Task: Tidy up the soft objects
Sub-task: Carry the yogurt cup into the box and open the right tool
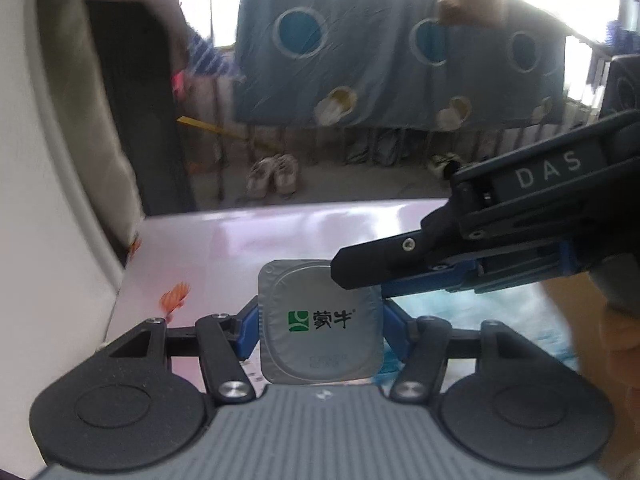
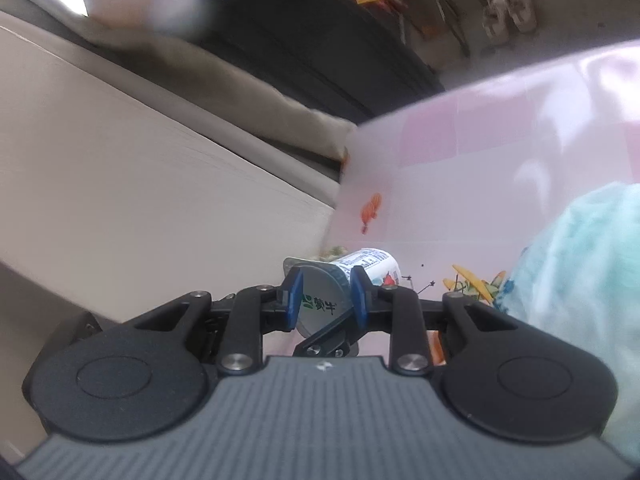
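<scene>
A small yogurt cup (image 1: 320, 344) with a silver foil lid and a green logo faces the left wrist camera. My left gripper (image 1: 320, 320) is shut on its two sides with the blue pads, above the table. My right gripper (image 1: 356, 276) reaches in from the right and pinches the cup's upper right corner. In the right wrist view the cup (image 2: 360, 264) lies tilted between the blue pads of the right gripper (image 2: 326, 300), one pad on the lid, the other on the wall. A fluffy teal cloth (image 2: 580, 280) lies on the table at the right.
The table (image 1: 240, 248) has a glossy pink cover with orange and yellow prints. A beige panel (image 2: 120, 200) stands along its left side. Beyond the far edge are shoes (image 1: 274, 178) on the floor and a blue blanket (image 1: 380, 48) hung on a rack.
</scene>
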A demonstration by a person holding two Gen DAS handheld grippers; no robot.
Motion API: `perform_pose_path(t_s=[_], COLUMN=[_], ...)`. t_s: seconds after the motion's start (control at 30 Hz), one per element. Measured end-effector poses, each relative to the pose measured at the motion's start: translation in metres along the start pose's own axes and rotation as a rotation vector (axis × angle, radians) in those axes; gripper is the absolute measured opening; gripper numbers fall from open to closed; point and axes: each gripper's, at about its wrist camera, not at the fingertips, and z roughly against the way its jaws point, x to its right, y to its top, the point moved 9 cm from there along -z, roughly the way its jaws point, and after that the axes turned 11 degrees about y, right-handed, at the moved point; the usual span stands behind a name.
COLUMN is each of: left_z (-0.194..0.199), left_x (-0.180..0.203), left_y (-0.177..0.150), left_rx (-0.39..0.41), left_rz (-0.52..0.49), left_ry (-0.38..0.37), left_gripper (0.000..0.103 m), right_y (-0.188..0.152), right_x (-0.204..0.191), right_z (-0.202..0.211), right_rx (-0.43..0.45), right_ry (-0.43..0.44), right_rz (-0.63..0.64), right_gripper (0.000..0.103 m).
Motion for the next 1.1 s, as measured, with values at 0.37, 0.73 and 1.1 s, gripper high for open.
perform_pose_path(t_s=[0.37, 0.73, 1.1], left_z=[0.096, 0.083, 0.054], left_x=[0.170, 0.304, 0.319], left_y=[0.030, -0.017, -0.065], left_rx=[0.078, -0.247, -0.426], left_rz=[-0.167, -0.326, -0.408], left_ry=[-0.258, -0.454, -0.404], left_gripper=[0.062, 0.062, 0.060], right_y=[-0.029, -0.098, -0.121], right_x=[-0.012, 0.079, 0.130], right_z=[0.221, 0.339, 0.318], right_rx=[0.226, 0.281, 0.168], right_ry=[-0.111, -0.197, -0.228], right_rz=[-0.039, -0.322, -0.460], right_gripper=[0.025, 0.028, 0.046])
